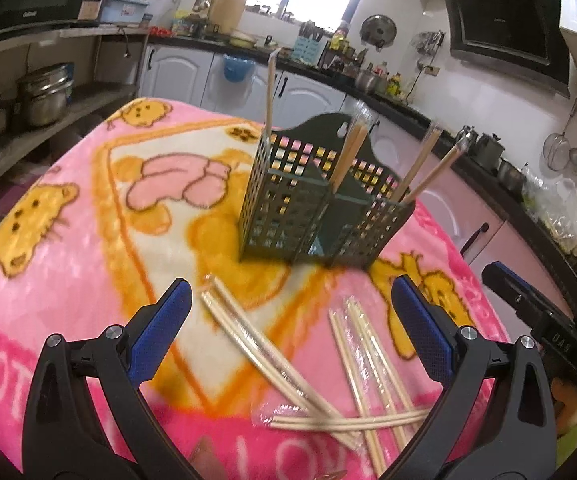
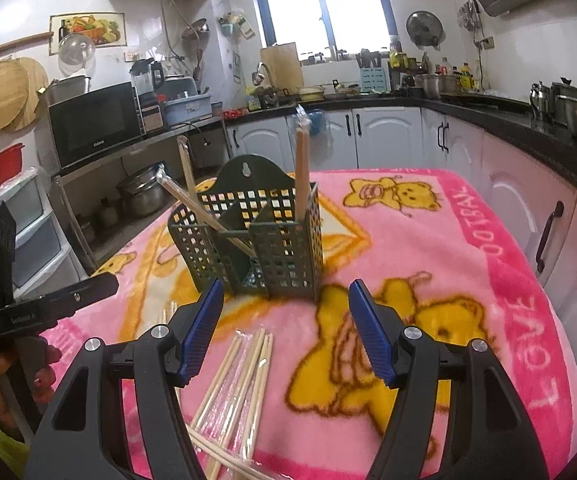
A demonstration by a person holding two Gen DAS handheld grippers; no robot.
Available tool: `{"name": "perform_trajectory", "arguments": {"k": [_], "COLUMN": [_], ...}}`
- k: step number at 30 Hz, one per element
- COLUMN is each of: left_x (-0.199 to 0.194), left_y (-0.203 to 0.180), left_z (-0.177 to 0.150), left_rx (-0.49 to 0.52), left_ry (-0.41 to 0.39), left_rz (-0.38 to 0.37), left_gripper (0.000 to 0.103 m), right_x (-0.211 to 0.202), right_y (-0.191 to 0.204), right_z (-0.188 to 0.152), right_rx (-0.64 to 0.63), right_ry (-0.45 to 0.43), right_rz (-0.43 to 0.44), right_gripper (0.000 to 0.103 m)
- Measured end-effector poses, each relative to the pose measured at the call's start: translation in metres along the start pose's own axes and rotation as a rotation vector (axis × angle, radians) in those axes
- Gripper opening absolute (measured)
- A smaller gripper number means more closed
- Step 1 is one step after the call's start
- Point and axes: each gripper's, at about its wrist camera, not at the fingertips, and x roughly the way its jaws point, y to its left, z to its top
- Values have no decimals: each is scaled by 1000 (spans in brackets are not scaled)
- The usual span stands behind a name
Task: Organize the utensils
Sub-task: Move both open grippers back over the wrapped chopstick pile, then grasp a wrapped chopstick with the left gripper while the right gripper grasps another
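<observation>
Where it stands, the holder (image 2: 248, 240) contains wrapped chopsticks (image 2: 302, 168).

the pink blanket (image 2: 468, 240) reads "love" and "football" along its border.

Blanket (image 1: 88, 248): pink, yellow cartoon bears, orange border lines, cream centre, white lettering.
Utensil holder (image 1: 288, 216): dark green, square-grid perforations.
Chopsticks (image 1: 248, 336): pale wood, probably in clear wrappers (blurred).
Left hand-held gripper (image 1: 288, 320): black frame, blue pads (image 1: 160, 328).
Right hand-held gripper (image 2: 286, 332): same colours.
</observation>
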Motion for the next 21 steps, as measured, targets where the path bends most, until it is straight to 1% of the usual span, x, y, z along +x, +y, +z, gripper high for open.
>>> {"name": "perform_trajectory", "arguments": {"k": [5, 7, 10, 17, 18, 21], "left_x": [2, 3, 5, 9, 9, 9], "left_y": [3, 3, 3, 9, 11, 16], "left_z": [-8, -10, -17, -34, -37, -46], "left_rx": [6, 1, 11, 15, 10, 0], "left_ry": [25, 37, 57, 113, 125, 150], "left_rz": [9, 1, 13, 23, 24, 28], "left_gripper": [92, 92, 92, 92, 92, 92], "right_x": [-1, 0, 2, 11, 13, 17], "right_y": [-4, -3, -2, 1, 2, 5], "right_z": [-6, -7, -9, -17, -19, -23], "right_rx": [9, 9, 0, -19, -23, -38], "right_ry": [10, 20, 32, 85, 94, 120], "right_rz": [-4, 1, 3, 11, 14, 20], "right_gripper": [63, 63, 63, 62, 61, 54]}}
